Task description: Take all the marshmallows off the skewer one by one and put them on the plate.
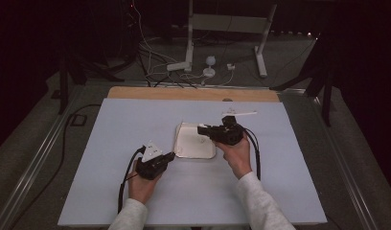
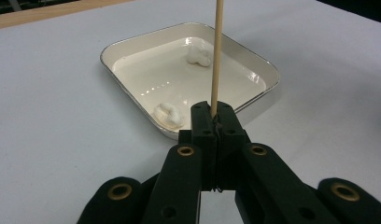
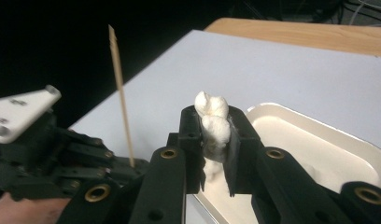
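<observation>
A white rectangular tray point(image 1: 181, 146) lies mid-table; in the left gripper view its rim point(image 2: 132, 39) encloses two white marshmallow pieces point(image 2: 169, 114) point(image 2: 199, 55). My left gripper point(image 2: 212, 112) is shut on a thin wooden skewer point(image 2: 217, 56) that stands upright, just short of the tray's near-left corner point(image 1: 170, 156). My right gripper point(image 3: 214, 128) is shut on a white marshmallow point(image 3: 212, 121), held above the tray point(image 3: 319, 149) at its right side point(image 1: 202, 128). The skewer point(image 3: 121, 93) and the left gripper point(image 3: 48, 158) appear to the left in the right gripper view.
The table is covered by a pale blue-grey sheet point(image 1: 136, 120) with a wooden strip point(image 1: 184, 93) at the far edge. A white strip point(image 1: 239, 114) lies behind the right gripper. Cables and white stand legs point(image 1: 193, 62) are on the floor beyond.
</observation>
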### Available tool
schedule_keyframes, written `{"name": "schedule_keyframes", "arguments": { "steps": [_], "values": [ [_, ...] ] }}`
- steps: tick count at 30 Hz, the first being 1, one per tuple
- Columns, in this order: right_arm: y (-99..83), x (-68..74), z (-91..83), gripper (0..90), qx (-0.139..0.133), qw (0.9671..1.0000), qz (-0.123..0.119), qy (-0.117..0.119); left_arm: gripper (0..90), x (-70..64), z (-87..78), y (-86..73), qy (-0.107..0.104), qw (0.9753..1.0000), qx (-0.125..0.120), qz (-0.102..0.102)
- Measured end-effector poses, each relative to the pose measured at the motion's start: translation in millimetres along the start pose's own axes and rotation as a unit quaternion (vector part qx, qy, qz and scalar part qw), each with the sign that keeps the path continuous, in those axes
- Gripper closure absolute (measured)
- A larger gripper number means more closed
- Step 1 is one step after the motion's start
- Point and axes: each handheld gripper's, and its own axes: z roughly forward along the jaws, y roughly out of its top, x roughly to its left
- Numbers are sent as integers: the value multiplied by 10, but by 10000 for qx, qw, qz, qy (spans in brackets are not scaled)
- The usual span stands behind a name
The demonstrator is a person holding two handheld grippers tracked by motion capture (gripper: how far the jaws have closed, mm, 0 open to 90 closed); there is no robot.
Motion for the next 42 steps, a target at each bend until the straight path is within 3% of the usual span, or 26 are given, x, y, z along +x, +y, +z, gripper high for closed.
{"name": "schedule_keyframes", "arguments": {
  "steps": [14,23,42],
  "values": [
    [-196,-121,123,789,355,9986,-56,-384,900,13,-10,2,-10,10000,-9,-45],
    [-381,-236,208,787,563,9970,81,-518,900,21,-9,2,-13,10000,-22,-76],
    [-481,-232,296,745,944,9929,-60,-724,900,38,-25,5,-39,9998,-80,-164]
  ]
}}
